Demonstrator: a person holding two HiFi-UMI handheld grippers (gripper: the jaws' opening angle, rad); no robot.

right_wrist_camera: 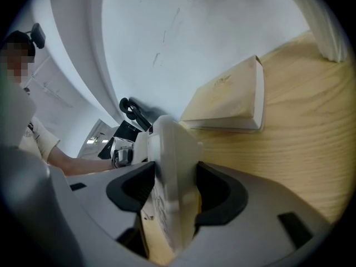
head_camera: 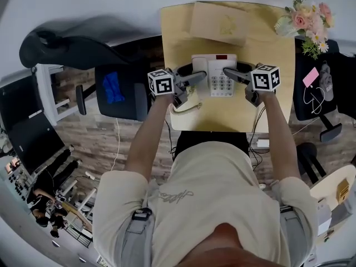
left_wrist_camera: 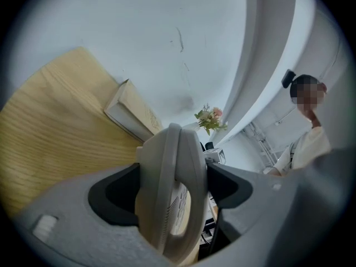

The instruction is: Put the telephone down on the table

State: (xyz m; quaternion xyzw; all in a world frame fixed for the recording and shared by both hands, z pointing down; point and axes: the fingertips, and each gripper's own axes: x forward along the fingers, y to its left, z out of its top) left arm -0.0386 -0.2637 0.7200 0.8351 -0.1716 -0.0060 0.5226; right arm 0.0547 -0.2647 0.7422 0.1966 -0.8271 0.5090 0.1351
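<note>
The left hand-held gripper point(head_camera: 199, 78) clamps the smooth, rounded off-white plastic handset point(left_wrist_camera: 172, 193) of the telephone point(head_camera: 214, 71). The right hand-held gripper point(head_camera: 229, 71) pinches the telephone's opposite edge. The telephone is over the middle of the pale wood-grain worktop point(head_camera: 239, 110), with a flat tan book point(head_camera: 218, 22) beyond it. The keypad print is illegible.

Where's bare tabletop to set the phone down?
Bare wood: the near strip of the table in front of the telephone, and the right side between the flowers and the right tongs. Crowded: the book at the far edge, the cord at the near-left corner.
</note>
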